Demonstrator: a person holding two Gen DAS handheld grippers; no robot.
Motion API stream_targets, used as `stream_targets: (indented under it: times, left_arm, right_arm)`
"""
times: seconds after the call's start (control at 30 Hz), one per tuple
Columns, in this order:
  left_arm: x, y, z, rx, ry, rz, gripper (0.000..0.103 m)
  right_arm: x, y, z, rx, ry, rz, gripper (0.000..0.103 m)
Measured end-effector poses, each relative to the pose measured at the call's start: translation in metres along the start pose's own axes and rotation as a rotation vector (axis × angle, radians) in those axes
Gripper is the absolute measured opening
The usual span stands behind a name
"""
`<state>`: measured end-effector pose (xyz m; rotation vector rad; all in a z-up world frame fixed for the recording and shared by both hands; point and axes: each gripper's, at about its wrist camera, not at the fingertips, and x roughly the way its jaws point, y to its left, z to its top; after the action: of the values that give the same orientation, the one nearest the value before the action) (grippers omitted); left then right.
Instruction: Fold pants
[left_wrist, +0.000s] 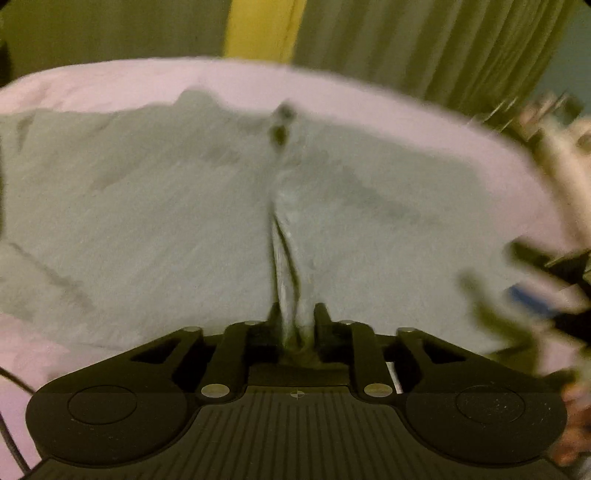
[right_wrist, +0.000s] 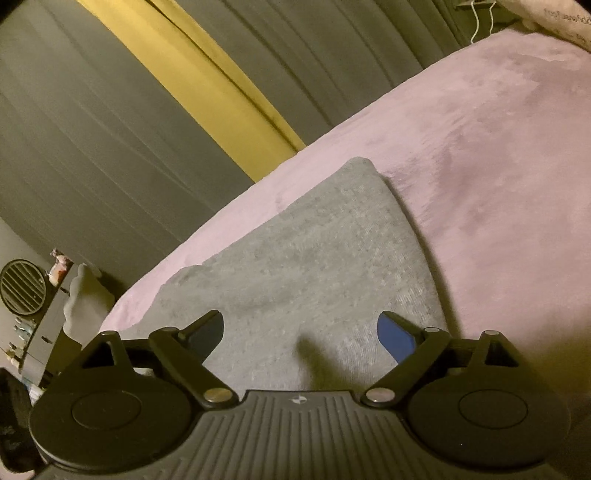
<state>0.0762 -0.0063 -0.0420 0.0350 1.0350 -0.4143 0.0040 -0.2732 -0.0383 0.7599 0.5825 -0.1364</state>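
Pants (left_wrist: 184, 206): grey knit, spread on the pink blanket (left_wrist: 424, 122) of the bed, lying across the middle with blanket showing along the far edge and at the near left corner. In the left wrist view the cloth is blurred; a ridge of fabric runs from the jaws up toward two dark spots near the far edge of the garment, possibly a button or drawstring ends, cannot tell which.

Left gripper (left_wrist: 297, 325): jaws closed down onto a pinched fold of the pants; cloth bunches up between them. Judged a grip on the near edge of the garment.

Right gripper (right_wrist: 301, 328): jaws stand wide apart above flat grey cloth, nothing between the pads; the blue pad (right_wrist: 393, 338) shows clear. It hangs over the garment's end, which tapers to a rounded corner toward the far edge of the bed.

Step in hand, as judged: take a second hold before lifting to fold.

Notes for doing it well:
- Right jaws should come down on the same near edge, both layers caught, not only the top one.
- Keep the two grips level so the fold line stays straight.
- Avoid pinching blanket with the cloth; plush pile lies directly beneath.
- Lift only once both holds are firm, else the fabric will sag and twist.
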Motion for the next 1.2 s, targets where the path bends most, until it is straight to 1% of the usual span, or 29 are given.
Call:
stream_targets:
  times: [0.03,0.07,0.1,0.13,0.17,0.2,0.23,0.27,0.33,0.37,0.4,0.43,0.47,0.5,0.57,0.63,0.73,0.77,0.83,0.9,1.0,1.07,1.13,1.2]
  left_arm:
    - [0.004,0.001,0.002,0.0,0.006,0.035,0.05]
    - [0.002,0.002,0.003,-0.015,-0.003,0.049,0.056]
    - [-0.004,0.005,0.004,-0.024,-0.016,0.05,0.057]
    - [-0.01,0.005,0.006,-0.023,-0.032,0.059,0.062]
    - [-0.016,0.006,0.007,-0.02,-0.059,0.078,0.069]
    - [-0.024,0.007,0.008,-0.017,-0.107,0.099,0.073]
    - [-0.032,0.009,0.008,-0.023,-0.158,0.132,0.084]
    - [-0.039,0.011,0.009,-0.036,-0.201,0.179,0.093]
    - [-0.053,0.022,0.013,-0.08,-0.289,0.295,0.095]
    - [-0.059,0.029,0.015,-0.103,-0.324,0.36,0.095]
    - [-0.062,0.036,0.017,-0.125,-0.349,0.413,0.095]
    - [-0.066,0.043,0.019,-0.151,-0.368,0.463,0.095]
    - [-0.069,0.052,0.019,-0.179,-0.379,0.506,0.095]
    - [-0.072,0.062,0.02,-0.208,-0.39,0.553,0.095]
    - [-0.079,0.074,0.017,-0.224,-0.418,0.628,0.095]
    - [-0.086,0.086,0.014,-0.231,-0.432,0.678,0.095]
    - [-0.094,0.109,0.009,-0.267,-0.467,0.685,0.097]
    - [-0.093,0.117,0.009,-0.291,-0.462,0.672,0.097]
    - [-0.083,0.127,0.009,-0.348,-0.429,0.619,0.097]
    - [-0.075,0.133,0.009,-0.378,-0.401,0.584,0.097]
    - [-0.07,0.133,0.008,-0.365,-0.398,0.585,0.097]
    - [-0.067,0.132,0.009,-0.351,-0.403,0.595,0.097]
    - [-0.064,0.135,0.009,-0.359,-0.39,0.582,0.097]
    - [-0.063,0.14,0.009,-0.382,-0.38,0.571,0.097]
  right_arm:
    - [0.0,0.0,0.0,-0.001,0.002,-0.003,0.091]
    - [0.002,0.0,-0.001,-0.004,0.005,-0.005,0.091]
    - [0.002,0.001,-0.001,-0.008,0.008,-0.008,0.091]
    - [0.003,0.003,-0.001,-0.016,0.006,-0.014,0.091]
    - [0.002,0.005,-0.002,-0.033,0.004,-0.019,0.091]
    - [0.002,0.008,-0.001,-0.049,0.001,-0.022,0.091]
    - [0.0,0.011,-0.001,-0.065,-0.006,-0.028,0.091]
    - [-0.001,0.013,0.0,-0.077,-0.019,-0.033,0.091]
    - [-0.002,0.019,0.003,-0.099,-0.04,-0.041,0.09]
    - [0.0,0.025,0.005,-0.121,-0.042,-0.039,0.084]
    - [0.003,0.032,0.005,-0.153,-0.039,-0.036,0.07]
    - [0.009,0.041,0.004,-0.198,-0.028,-0.036,0.065]
    - [0.019,0.052,0.003,-0.255,-0.005,-0.048,0.054]
    - [0.028,0.062,0.0,-0.301,0.014,-0.063,0.046]
    - [0.052,0.082,-0.004,-0.393,0.05,-0.086,0.041]
    - [0.073,0.099,-0.005,-0.433,0.065,-0.093,0.041]
    - [0.105,0.124,-0.005,-0.488,0.096,-0.091,0.04]
    - [0.115,0.132,-0.005,-0.508,0.102,-0.094,0.04]
    - [0.131,0.145,-0.001,-0.533,0.094,-0.112,0.04]
    - [0.143,0.153,0.008,-0.516,0.076,-0.137,0.04]
    - [0.17,0.16,0.011,-0.536,0.14,-0.2,0.04]
    - [0.181,0.164,0.007,-0.59,0.161,-0.226,0.04]
    - [0.185,0.166,0.012,-0.609,0.139,-0.235,0.04]
    - [0.187,0.163,0.02,-0.581,0.094,-0.274,0.04]
